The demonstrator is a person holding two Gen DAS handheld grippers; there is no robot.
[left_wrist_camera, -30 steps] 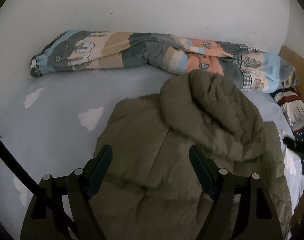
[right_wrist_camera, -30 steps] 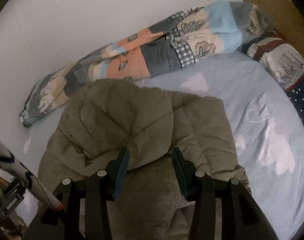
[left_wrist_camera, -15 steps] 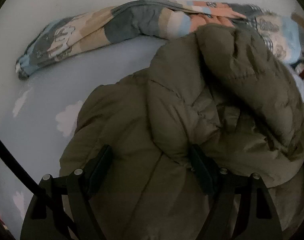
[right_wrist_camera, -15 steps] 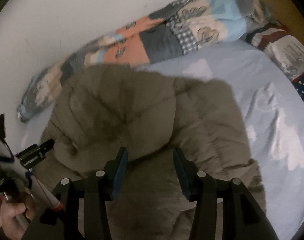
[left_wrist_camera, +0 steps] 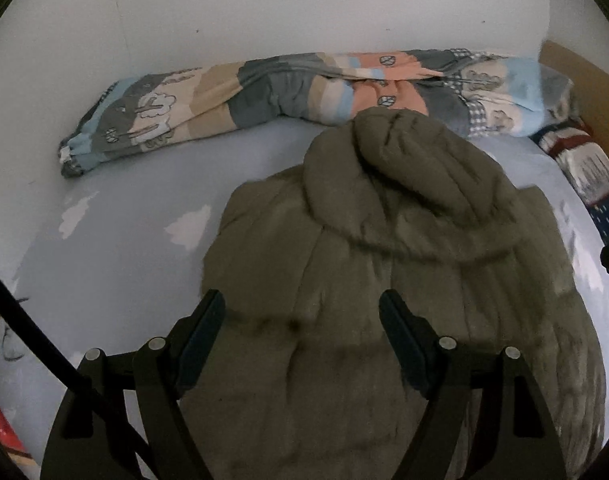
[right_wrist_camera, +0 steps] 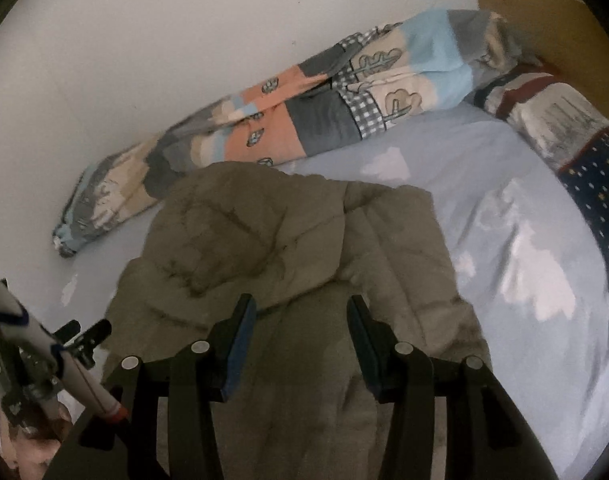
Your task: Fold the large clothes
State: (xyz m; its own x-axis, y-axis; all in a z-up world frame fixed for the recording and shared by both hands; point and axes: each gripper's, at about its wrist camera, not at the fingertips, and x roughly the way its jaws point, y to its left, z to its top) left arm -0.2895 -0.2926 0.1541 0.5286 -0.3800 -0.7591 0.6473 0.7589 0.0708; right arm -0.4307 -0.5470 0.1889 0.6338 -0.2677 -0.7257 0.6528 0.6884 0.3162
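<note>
An olive-green padded jacket lies on the light blue bed sheet, its hood folded down over the back. My left gripper is open above the jacket's lower part, holding nothing. In the right wrist view the jacket fills the middle, hood at the left. My right gripper is open above the jacket just below the hood's edge, empty. The left gripper's tip shows at the left edge of that view.
A patchwork quilt is rolled along the white wall at the back. A patterned pillow lies at the right by the wooden headboard. Cloud-print sheet spreads right of the jacket.
The left gripper dipped close over the jacket half a second ago and has drawn back up. The hood has settled flatter. The right gripper has barely moved. Both stay open.
</note>
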